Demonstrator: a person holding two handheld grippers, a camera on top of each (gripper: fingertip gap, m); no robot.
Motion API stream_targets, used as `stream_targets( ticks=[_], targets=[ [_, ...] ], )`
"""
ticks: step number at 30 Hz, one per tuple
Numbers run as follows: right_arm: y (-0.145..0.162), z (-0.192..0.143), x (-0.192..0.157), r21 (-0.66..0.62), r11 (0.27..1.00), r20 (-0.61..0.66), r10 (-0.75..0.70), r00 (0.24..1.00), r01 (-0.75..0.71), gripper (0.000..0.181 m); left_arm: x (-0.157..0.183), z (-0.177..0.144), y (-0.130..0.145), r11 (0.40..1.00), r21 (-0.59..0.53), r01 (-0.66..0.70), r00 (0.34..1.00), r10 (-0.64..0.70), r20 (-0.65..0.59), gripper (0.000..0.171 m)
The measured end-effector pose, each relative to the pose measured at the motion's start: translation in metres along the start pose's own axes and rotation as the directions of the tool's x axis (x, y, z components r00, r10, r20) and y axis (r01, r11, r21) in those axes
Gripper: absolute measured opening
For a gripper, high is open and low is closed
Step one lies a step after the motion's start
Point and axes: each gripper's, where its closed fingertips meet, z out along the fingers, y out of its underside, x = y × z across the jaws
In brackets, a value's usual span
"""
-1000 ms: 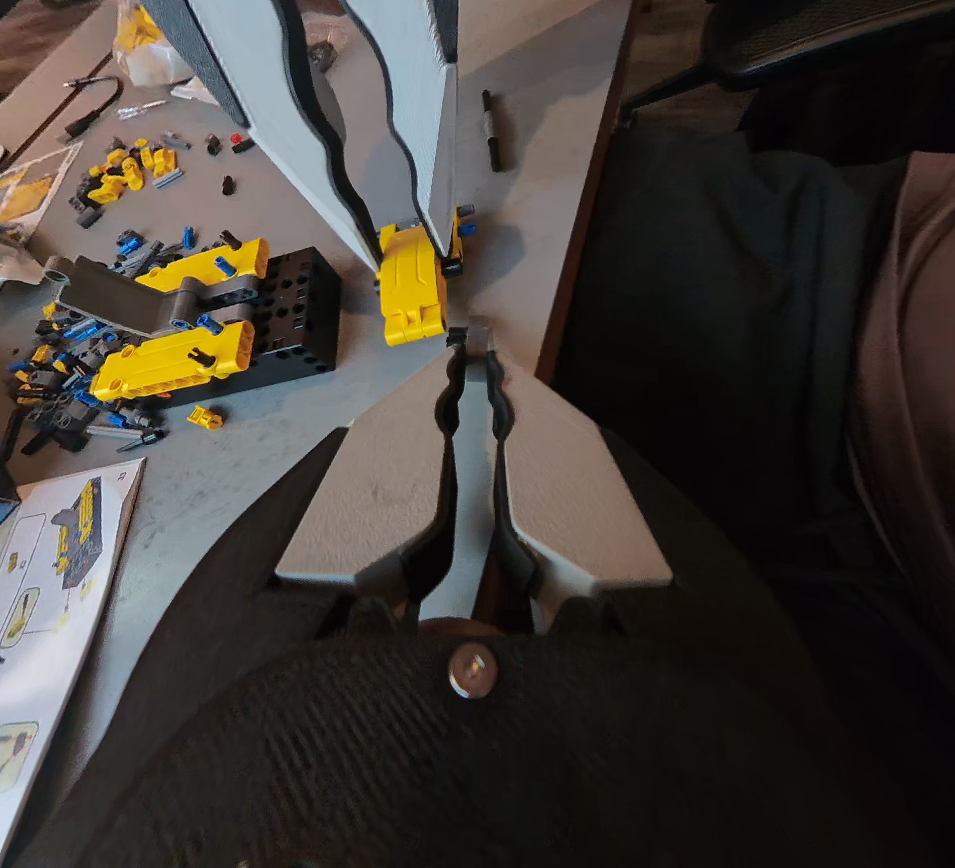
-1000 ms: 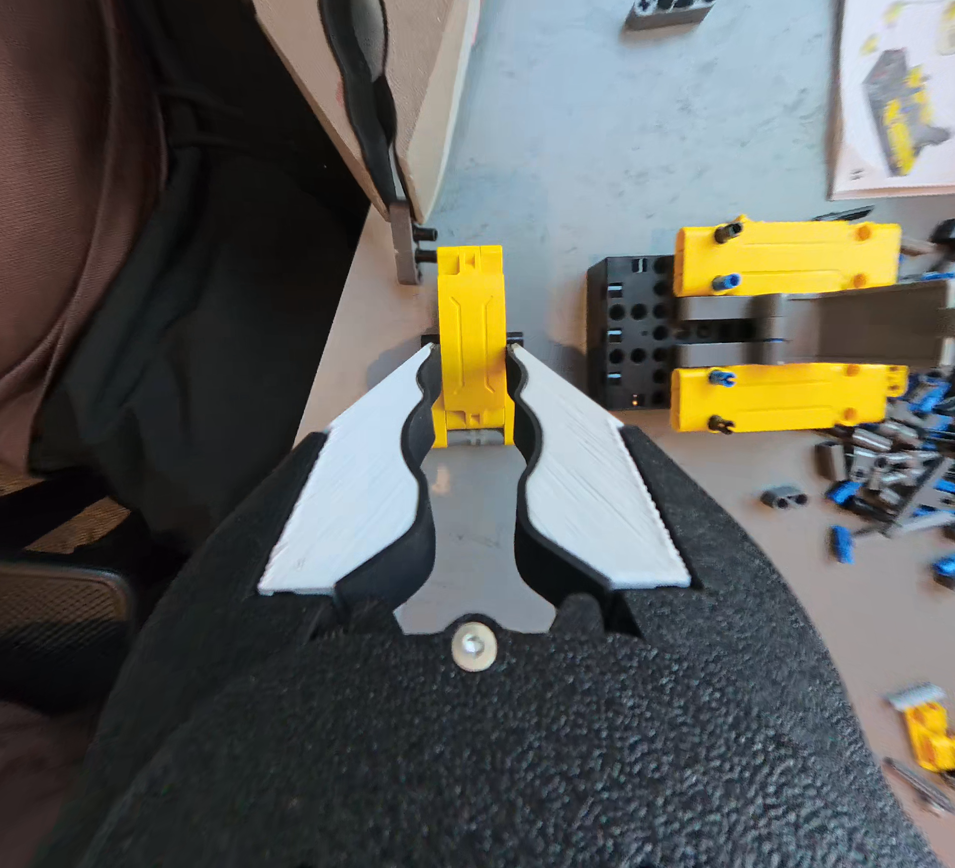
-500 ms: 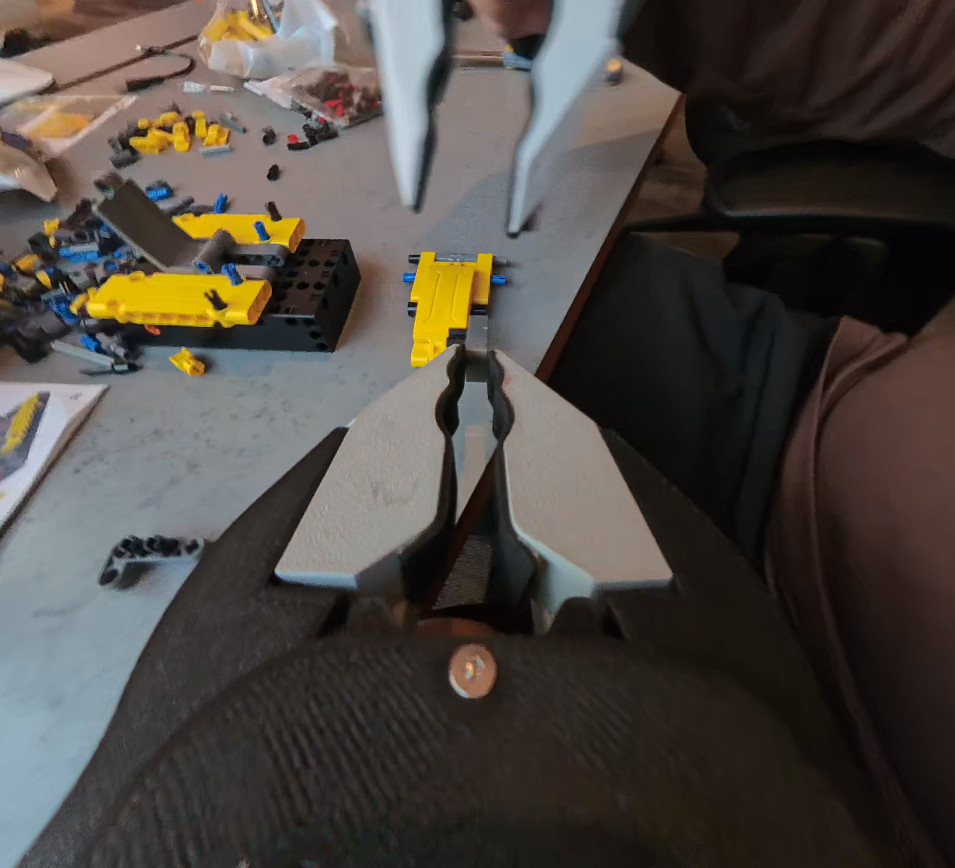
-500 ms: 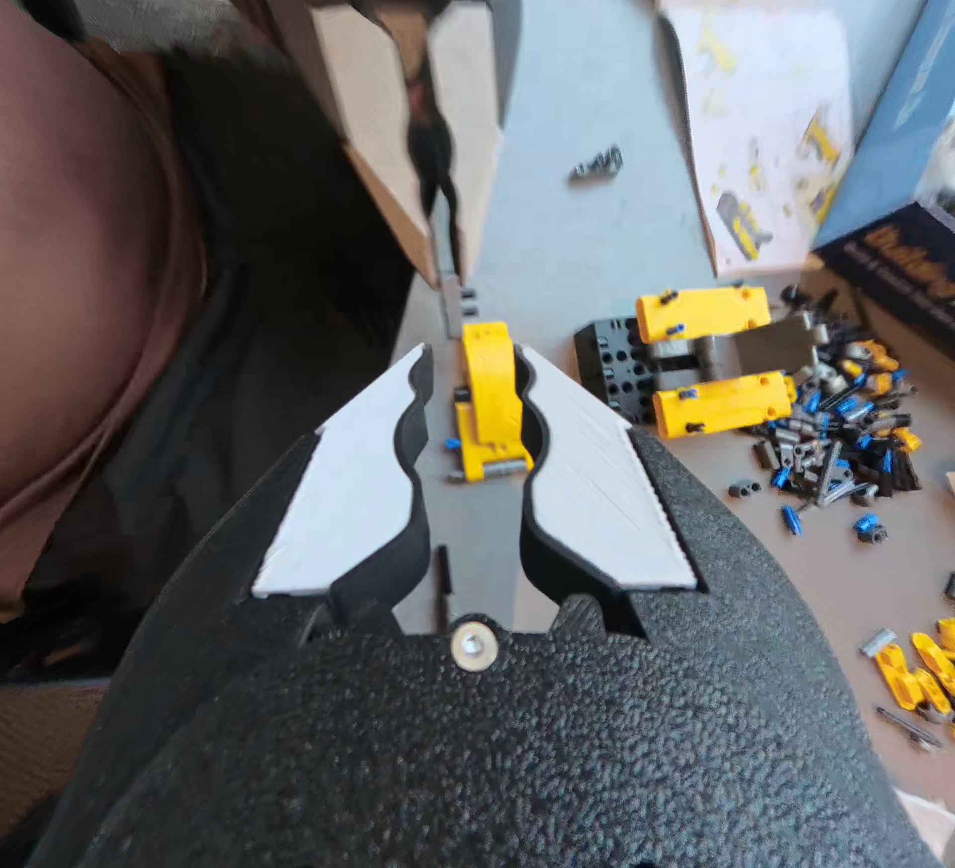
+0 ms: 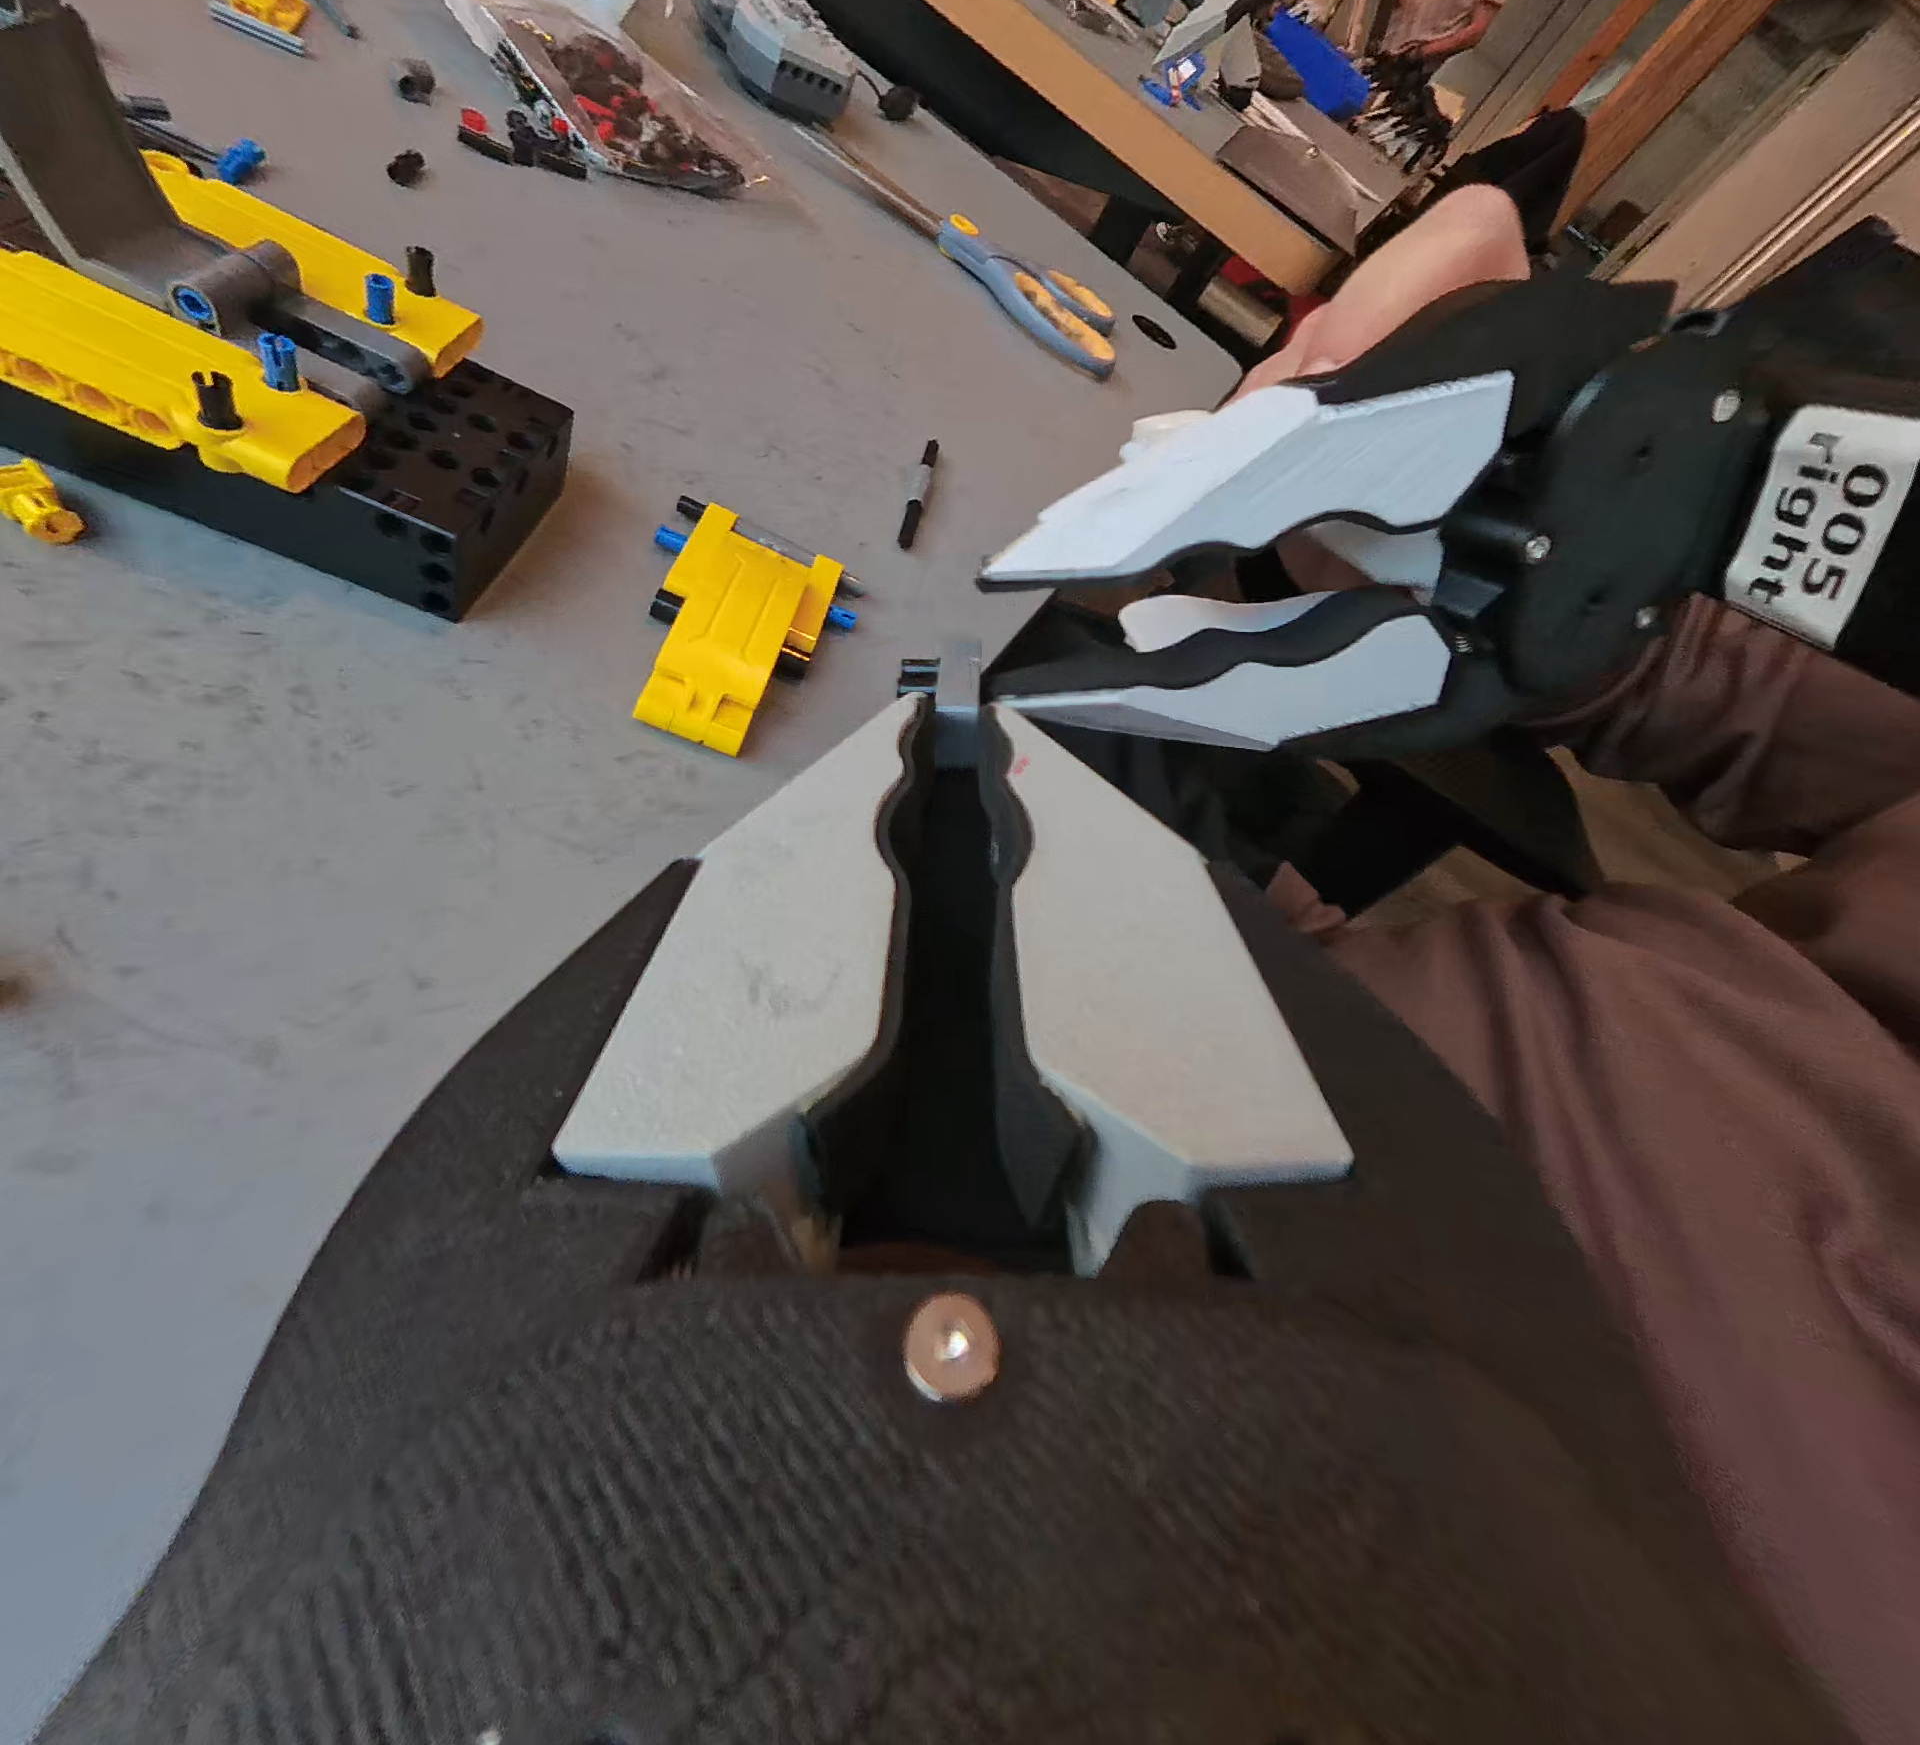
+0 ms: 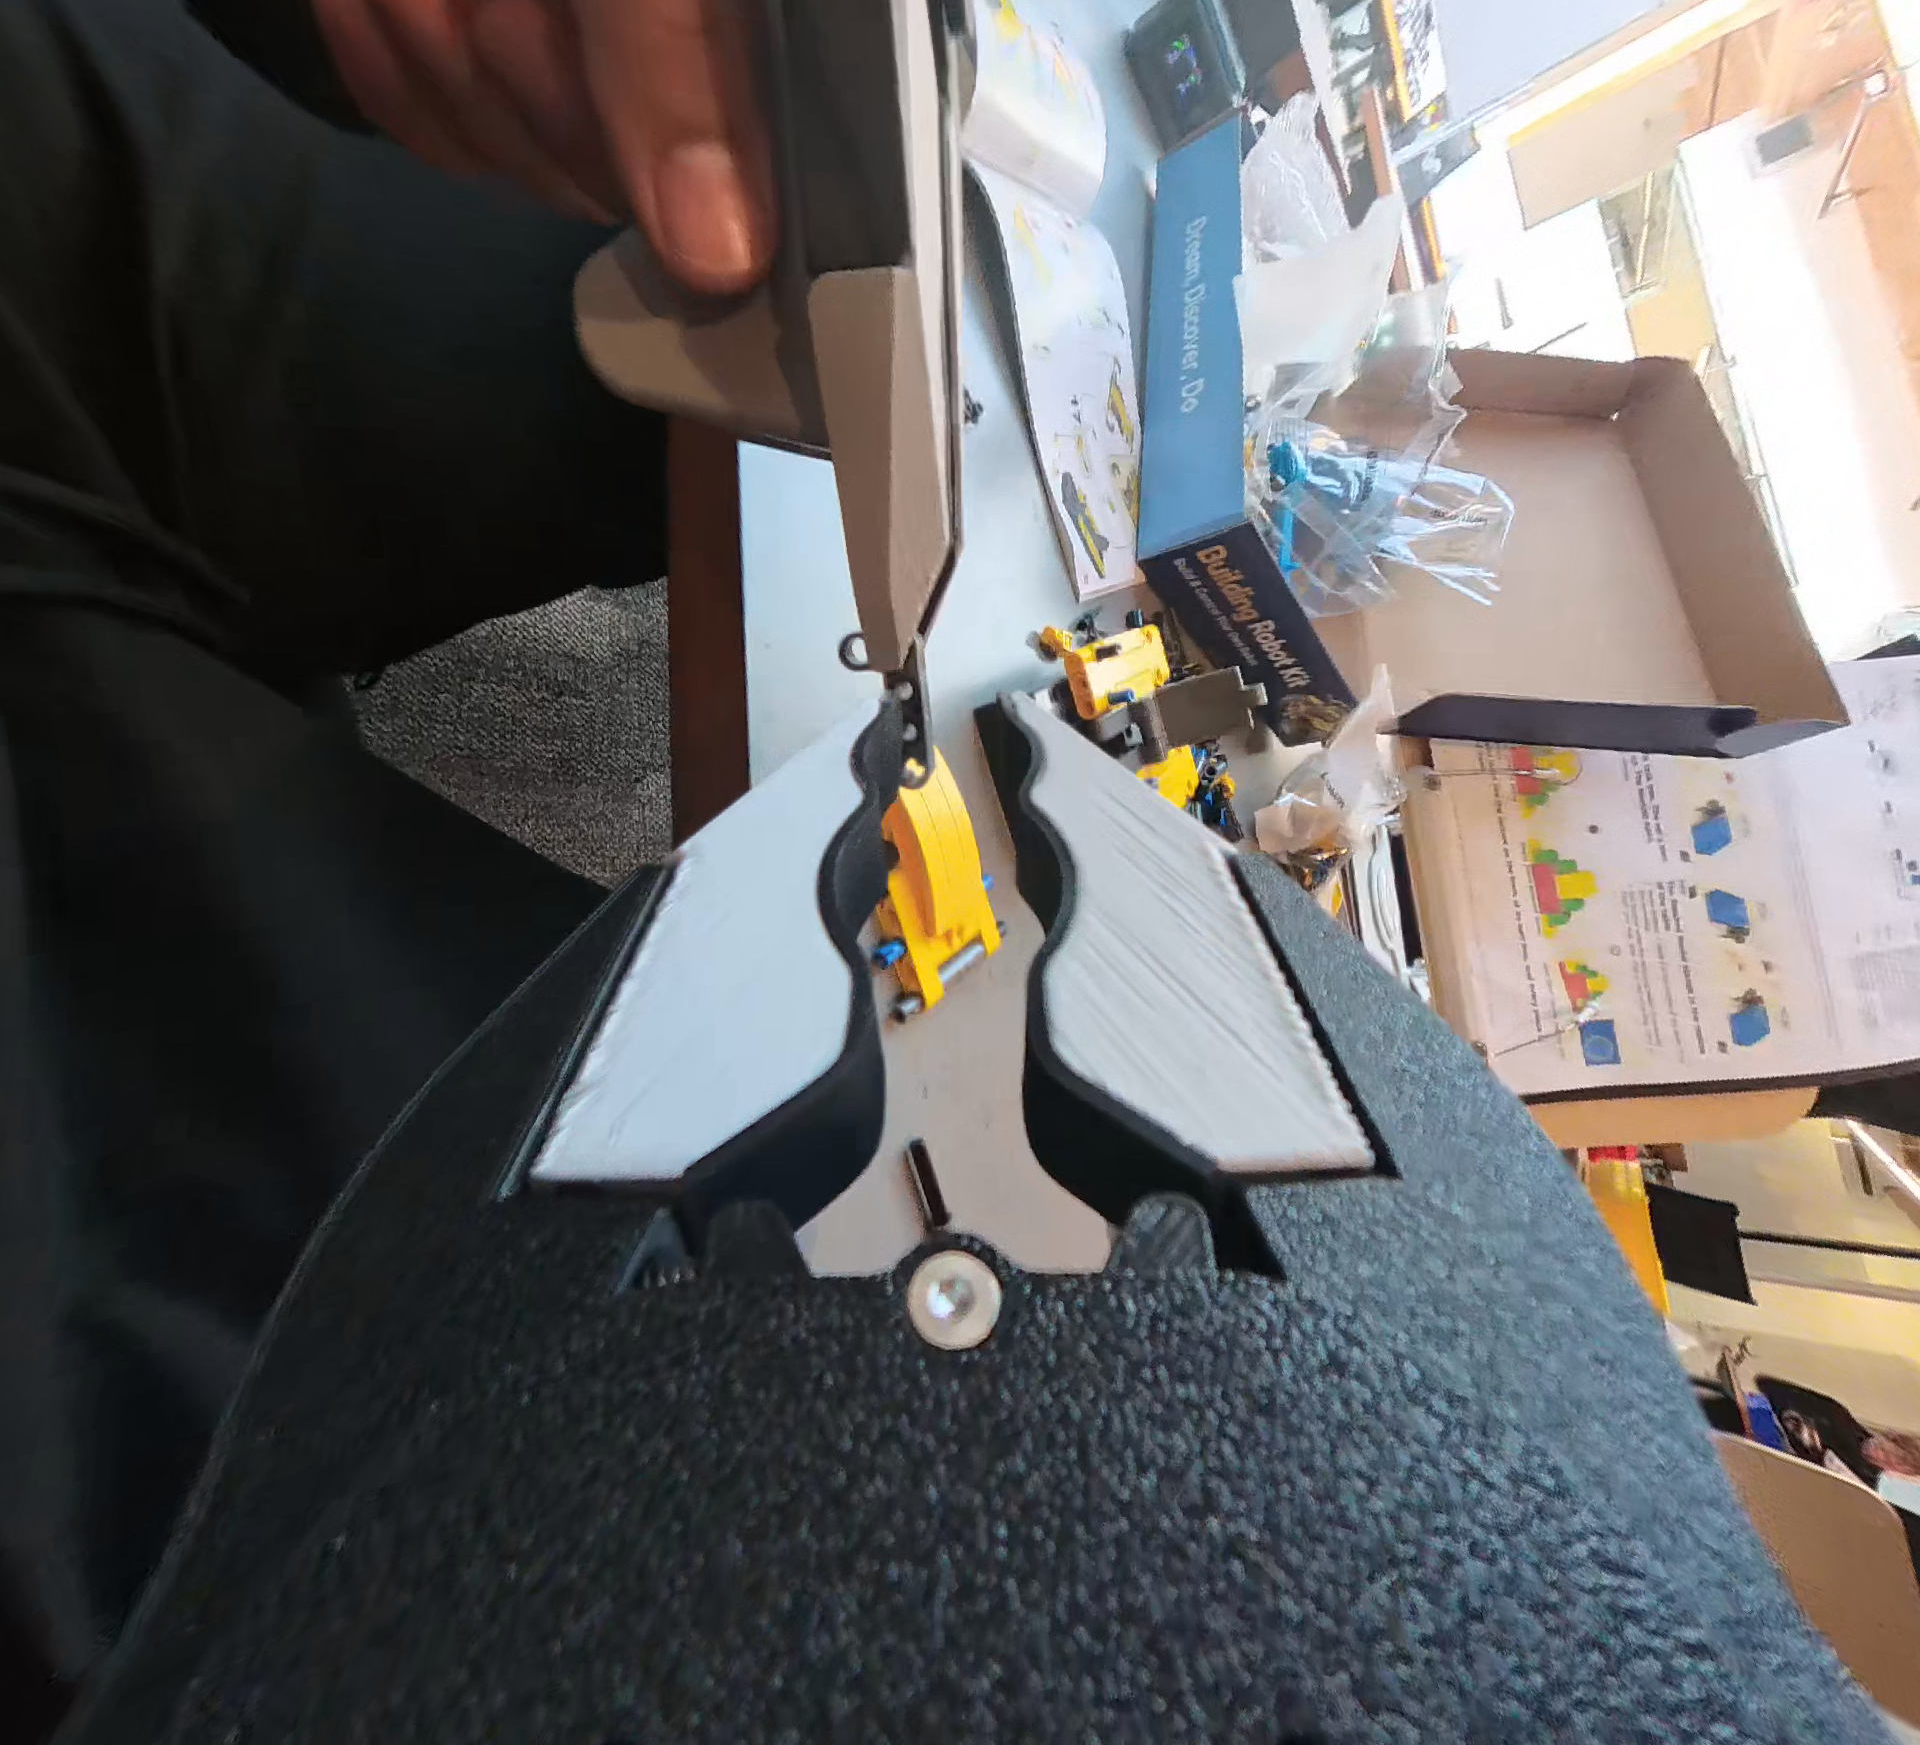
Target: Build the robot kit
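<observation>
The left gripper (image 5: 956, 708) pinches a small grey beam (image 5: 958, 687) at its tips; the right gripper (image 5: 987, 625) hangs beside it, jaws parted and empty. The yellow panel piece (image 5: 740, 627) lies flat on the grey table (image 5: 416, 864) nearby. A firm, level pinch would keep the beam from twisting.

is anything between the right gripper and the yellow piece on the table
Partly: the left gripper, shut on a small grey beam, sits at the fingertips of the open right gripper, beside the yellow piece. Otherwise only bare table.
</observation>
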Motion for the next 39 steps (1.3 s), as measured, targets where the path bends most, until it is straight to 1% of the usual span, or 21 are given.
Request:
stream_targets(
  ticks=[2, 4, 6, 14, 19, 22, 25, 27, 29, 31, 34, 36, 39],
  targets=[
    [-0.005, -0.001, -0.005, 0.006, 1.000, -0.005, -0.031, 1.000, 0.031, 0.014, 0.001, -0.001, 0.000, 1.000, -0.001, -0.018, 1.000, 0.018, 0.001, 0.005],
    [-0.003, 0.001, -0.009, -0.019, 0.996, -0.021, -0.087, 0.996, 0.087, 0.010, 0.003, -0.002, -0.001, 1.000, 0.001, -0.008, 1.000, 0.008, -0.017, 0.005],
    [-0.002, 0.003, -0.011, -0.033, 0.994, -0.035, -0.109, 0.993, 0.108, 0.007, 0.003, -0.002, 0.002, 1.000, -0.013, -0.008, 1.000, 0.008, -0.024, 0.005],
    [-0.003, 0.007, -0.014, -0.048, 0.988, -0.061, -0.152, 0.986, 0.149, 0.007, 0.002, -0.002, 0.006, 0.999, -0.024, -0.028, 0.999, 0.028, -0.016, 0.005],
    [-0.003, 0.005, -0.014, -0.046, 0.975, -0.104, -0.222, 0.969, 0.218, 0.007, 0.004, -0.001, 0.008, 0.997, -0.049, -0.067, 0.998, 0.066, -0.015, 0.005],
    [0.000, 0.001, -0.012, -0.062, 0.970, -0.130, -0.242, 0.962, 0.236, 0.007, 0.000, -0.008, 0.004, 0.989, -0.097, -0.108, 0.994, 0.107, -0.018, 0.008],
    [0.007, -0.001, -0.016, -0.091, 0.966, -0.133, -0.251, 0.959, 0.240, 0.007, -0.026, -0.016, -0.009, 0.970, -0.159, -0.184, 0.977, 0.199, 0.082, 0.015],
    [0.010, -0.004, -0.021, -0.109, 0.964, -0.134, -0.257, 0.957, 0.244, 0.007, -0.035, -0.010, -0.018, 0.956, -0.187, -0.225, 0.965, 0.246, 0.095, 0.017],
    [0.010, -0.008, -0.022, -0.128, 0.958, -0.155, -0.275, 0.949, 0.257, 0.007, -0.039, 0.003, -0.021, 0.945, -0.226, -0.234, 0.964, 0.256, 0.071, 0.021],
    [0.012, -0.012, -0.022, -0.153, 0.954, -0.183, -0.282, 0.942, 0.256, 0.007, -0.042, 0.020, -0.018, 0.928, -0.286, -0.239, 0.965, 0.259, 0.033, 0.023],
    [0.018, -0.014, -0.024, -0.201, 0.947, -0.193, -0.288, 0.938, 0.249, 0.007, -0.048, 0.036, -0.007, 0.873, -0.390, -0.292, 0.947, 0.321, 0.010, 0.026],
    [0.024, -0.014, -0.027, -0.243, 0.937, -0.191, -0.302, 0.934, 0.253, 0.007, -0.050, 0.039, -0.001, 0.837, -0.441, -0.323, 0.934, 0.357, -0.007, 0.027],
    [0.023, -0.015, -0.030, -0.256, 0.935, -0.207, -0.300, 0.931, 0.245, 0.007, -0.055, 0.040, 0.003, 0.810, -0.477, -0.342, 0.925, 0.380, -0.018, 0.027]
  ],
)
